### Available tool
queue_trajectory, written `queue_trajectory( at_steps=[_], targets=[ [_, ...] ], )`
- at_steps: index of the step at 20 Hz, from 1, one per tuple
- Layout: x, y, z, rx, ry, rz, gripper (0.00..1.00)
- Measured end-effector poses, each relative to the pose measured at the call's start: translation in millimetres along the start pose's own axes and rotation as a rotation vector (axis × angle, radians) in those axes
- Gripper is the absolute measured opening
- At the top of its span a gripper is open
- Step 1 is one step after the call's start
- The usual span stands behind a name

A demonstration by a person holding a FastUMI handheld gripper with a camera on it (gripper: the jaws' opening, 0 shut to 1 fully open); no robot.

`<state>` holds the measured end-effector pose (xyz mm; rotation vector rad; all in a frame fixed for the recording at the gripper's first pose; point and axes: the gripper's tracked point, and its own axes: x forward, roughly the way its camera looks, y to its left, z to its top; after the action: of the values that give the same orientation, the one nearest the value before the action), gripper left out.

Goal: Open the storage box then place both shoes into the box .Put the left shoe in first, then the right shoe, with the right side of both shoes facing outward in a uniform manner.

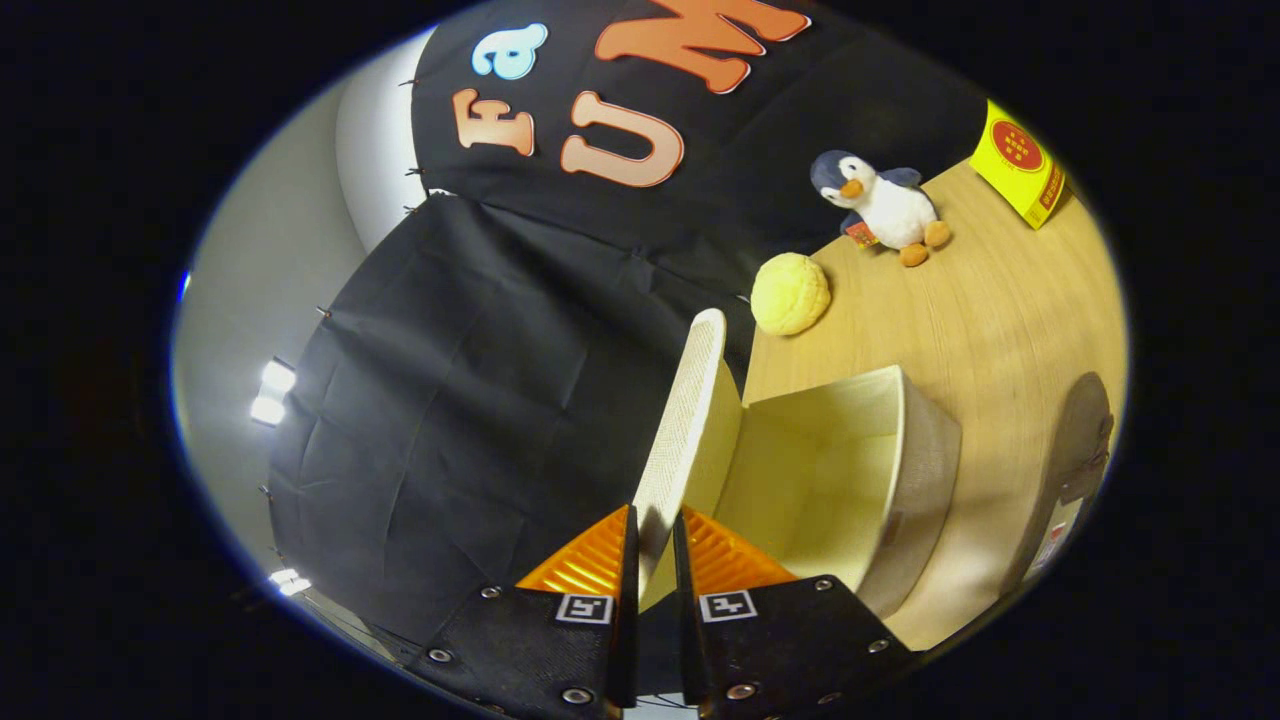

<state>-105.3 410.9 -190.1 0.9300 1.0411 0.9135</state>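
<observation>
- Hand-held gripper (pixel 655 545): its two fingers stand nearly closed, pressing from either side on the near edge of the lid (pixel 690 420) of the storage box (pixel 850 490).
- Lid: a pale, woven-textured panel, swung up and standing on edge; it runs from between the fingers away ahead of them.
- Storage box: a cream-coloured box just ahead and to the right of the fingers, resting on the table (pixel 1010 330); it is open and its pale interior is visible, with nothing seen inside.
- Shoe (pixel 1075 470): a dark shoe lies on the table to the right of the box, apart from it; details are indistinct.
- Beyond the box: a yellow rounded bun-like object (pixel 790 292) near the table's far edge; farther right, a plush penguin (pixel 885 207); beyond that, a yellow carton (pixel 1020 165).
</observation>
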Motion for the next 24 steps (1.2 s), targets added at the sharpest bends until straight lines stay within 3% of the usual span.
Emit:
queue_trajectory(
  at_steps=[4, 10, 18, 24],
  targets=[
    [33, 38, 4, -0.02, 0.005, 0.016, 0.13],
    [110, 81, -7, -0.084, 0.012, 0.006, 0.13],
    [202, 92, -54, -0.116, 0.12, -0.07, 0.15],
    [225, 104, -73, -0.135, 0.159, -0.141, 0.13]
  ],
)
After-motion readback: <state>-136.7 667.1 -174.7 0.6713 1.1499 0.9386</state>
